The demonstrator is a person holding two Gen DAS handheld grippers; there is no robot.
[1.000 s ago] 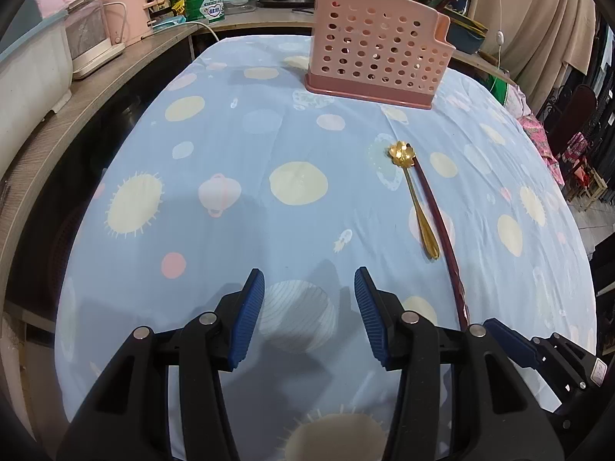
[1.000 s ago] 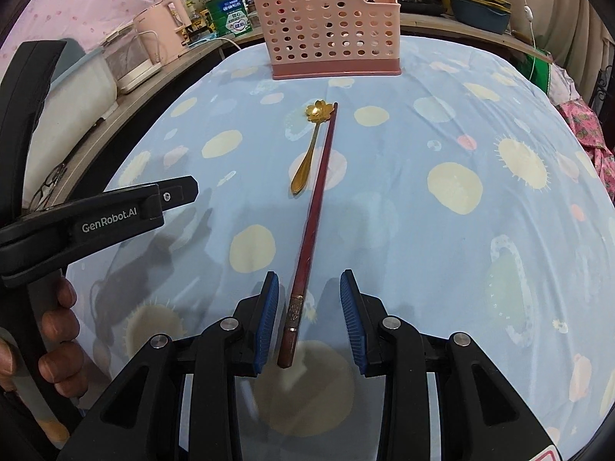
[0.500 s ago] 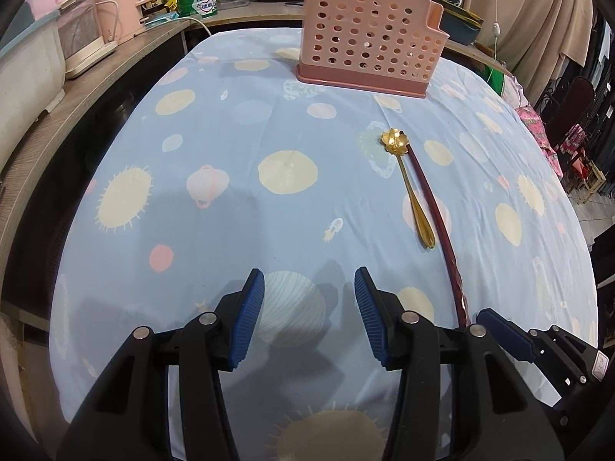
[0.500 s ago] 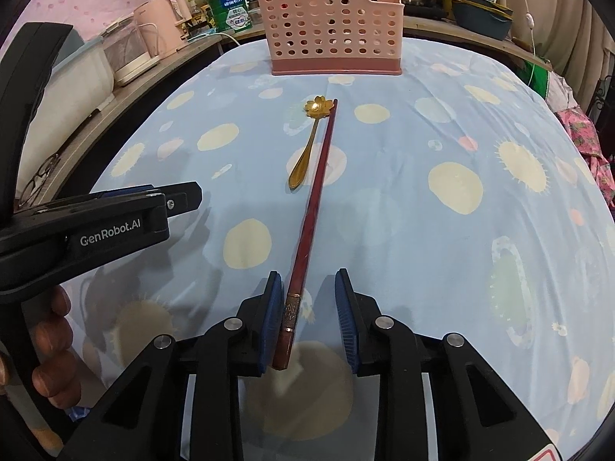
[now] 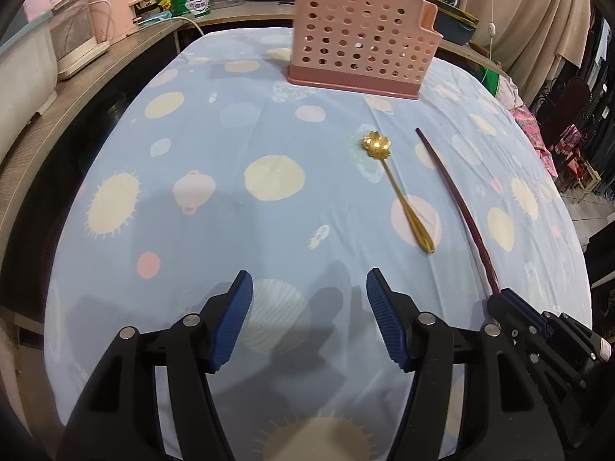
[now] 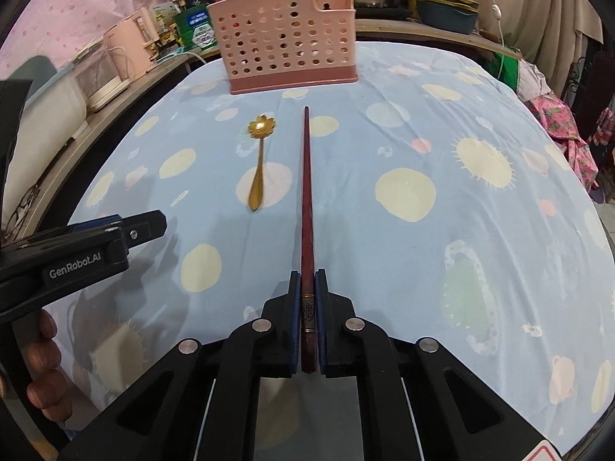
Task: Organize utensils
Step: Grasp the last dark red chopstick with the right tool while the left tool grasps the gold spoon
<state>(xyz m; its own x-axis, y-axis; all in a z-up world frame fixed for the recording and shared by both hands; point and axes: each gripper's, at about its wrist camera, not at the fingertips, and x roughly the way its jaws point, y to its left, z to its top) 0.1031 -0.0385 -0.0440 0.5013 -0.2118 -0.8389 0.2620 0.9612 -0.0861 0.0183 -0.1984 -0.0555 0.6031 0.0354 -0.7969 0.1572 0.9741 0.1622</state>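
My right gripper is shut on the thick end of a dark red chopstick, which points forward toward a pink perforated utensil holder. The chopstick also shows in the left wrist view, its near end in the right gripper. A gold flower-shaped spoon lies on the cloth just left of the chopstick and apart from it; it shows too in the left wrist view. My left gripper is open and empty over the near cloth. The holder stands at the far side.
The table wears a blue cloth with pale dots. A wooden counter with a pink kettle and appliances runs along the left. Pots and boxes stand behind the holder. The table drops off at the right edge.
My right gripper has shut on the chopstick's near end and swung it away from the spoon, so the two no longer touch. My left gripper stays open.
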